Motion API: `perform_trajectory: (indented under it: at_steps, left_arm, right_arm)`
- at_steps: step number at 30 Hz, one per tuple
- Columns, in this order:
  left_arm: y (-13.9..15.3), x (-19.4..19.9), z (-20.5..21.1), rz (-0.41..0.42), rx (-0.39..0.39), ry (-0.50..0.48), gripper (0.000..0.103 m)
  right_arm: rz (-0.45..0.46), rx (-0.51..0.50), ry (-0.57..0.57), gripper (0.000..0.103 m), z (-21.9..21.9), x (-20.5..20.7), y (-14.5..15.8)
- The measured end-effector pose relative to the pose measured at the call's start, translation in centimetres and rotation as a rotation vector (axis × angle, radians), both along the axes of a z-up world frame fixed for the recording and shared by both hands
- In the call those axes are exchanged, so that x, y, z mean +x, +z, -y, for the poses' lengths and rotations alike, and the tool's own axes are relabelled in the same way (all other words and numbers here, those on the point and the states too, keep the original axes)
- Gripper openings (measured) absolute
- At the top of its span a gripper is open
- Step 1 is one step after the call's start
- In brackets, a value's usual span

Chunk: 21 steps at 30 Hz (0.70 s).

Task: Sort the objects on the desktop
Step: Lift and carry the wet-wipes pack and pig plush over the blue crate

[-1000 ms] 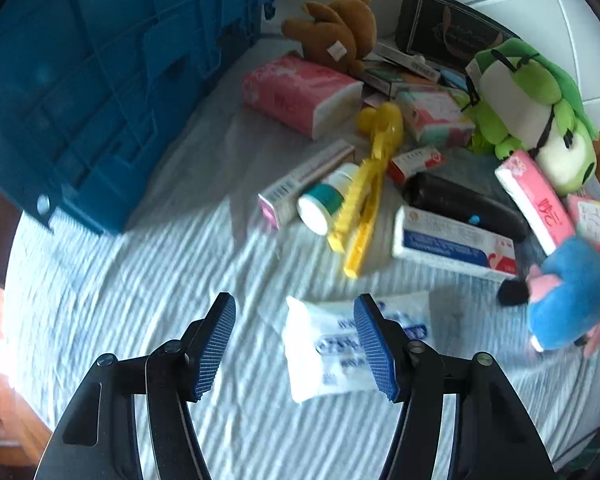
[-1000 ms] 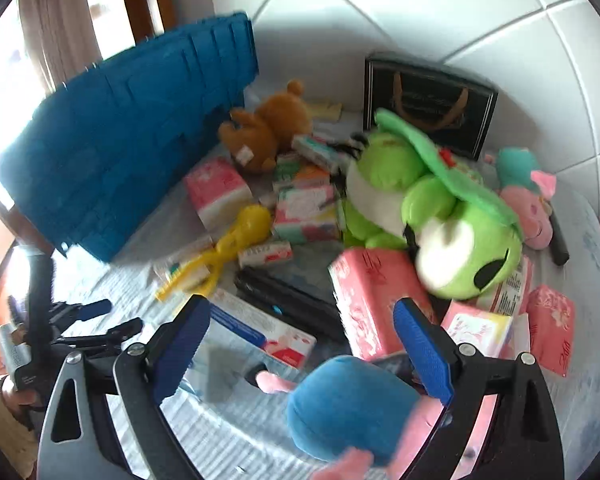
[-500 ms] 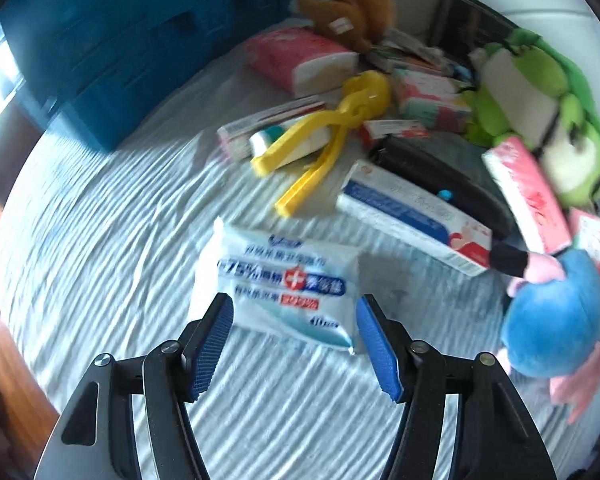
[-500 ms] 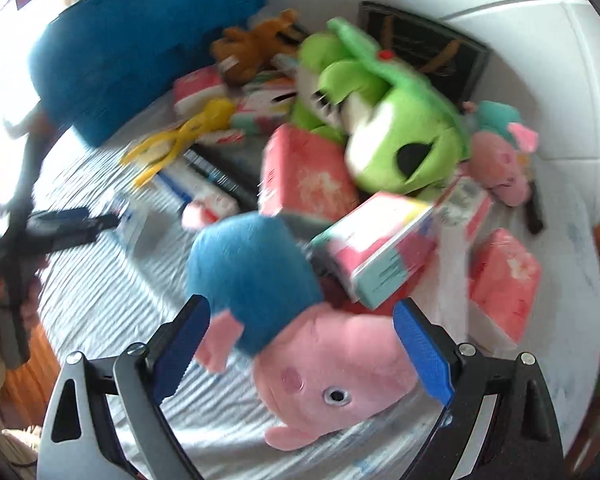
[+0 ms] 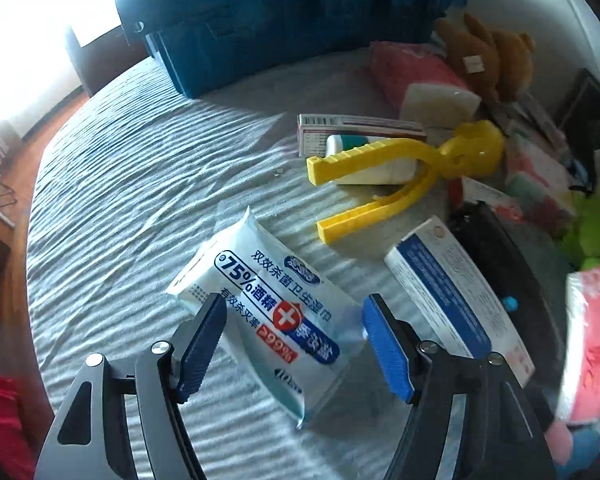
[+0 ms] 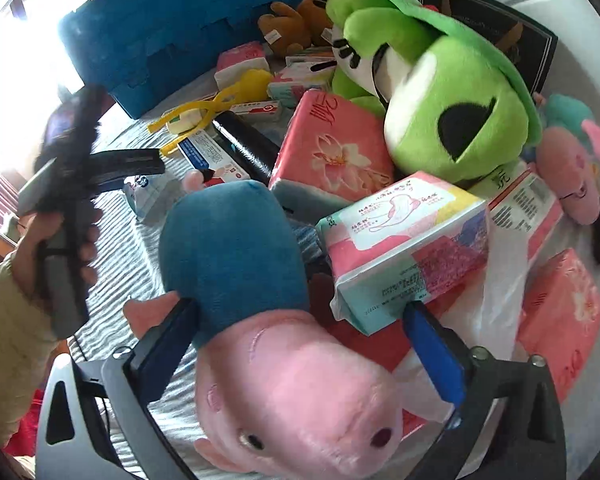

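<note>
Left wrist view: left fingers (image 5: 294,342) spread, just widened, straddling the wipes pack (image 5: 266,312); centre before squeezing. Right fingers (image 6: 300,354) spread, just widened, around the pig toy (image 6: 268,340), not yet pinching.

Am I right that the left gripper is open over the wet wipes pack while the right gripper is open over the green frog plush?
Not quite. The left gripper is open over the wet wipes pack, but the right gripper, also open, straddles the pink pig plush in blue, as the right wrist view shows. The green frog plush lies farther back.

wipes pack (image 5: 274,312) before tongs (image 5: 400,172), crate (image 5: 284,12) behind
</note>
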State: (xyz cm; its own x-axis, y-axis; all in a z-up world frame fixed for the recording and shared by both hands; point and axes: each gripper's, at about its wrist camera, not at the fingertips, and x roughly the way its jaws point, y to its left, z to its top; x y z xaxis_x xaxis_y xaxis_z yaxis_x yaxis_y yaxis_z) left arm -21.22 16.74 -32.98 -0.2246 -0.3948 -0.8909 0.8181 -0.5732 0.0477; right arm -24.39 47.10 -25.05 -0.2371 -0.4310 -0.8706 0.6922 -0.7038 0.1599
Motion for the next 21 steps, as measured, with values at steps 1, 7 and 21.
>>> perform_trajectory:
  at_steps: [1, 7, 21]
  left_arm:
    - [-0.1, -0.1, -0.1, 0.02, -0.011, -0.004, 0.071]
    - [0.0, 5.6, -3.5, 0.048, -0.012, -0.147, 0.048]
    - [1.8, 13.7, -8.7, 0.028, -0.019, -0.34, 0.072]
  right_arm:
    - [0.011, -0.012, 0.003, 0.103, -0.2, -0.2, -0.1]
    - [0.02, 0.004, 0.053, 0.103, 0.0, 0.7, 0.9]
    - [0.021, 0.2, 0.14, 0.103, 4.0, 5.9, -0.4]
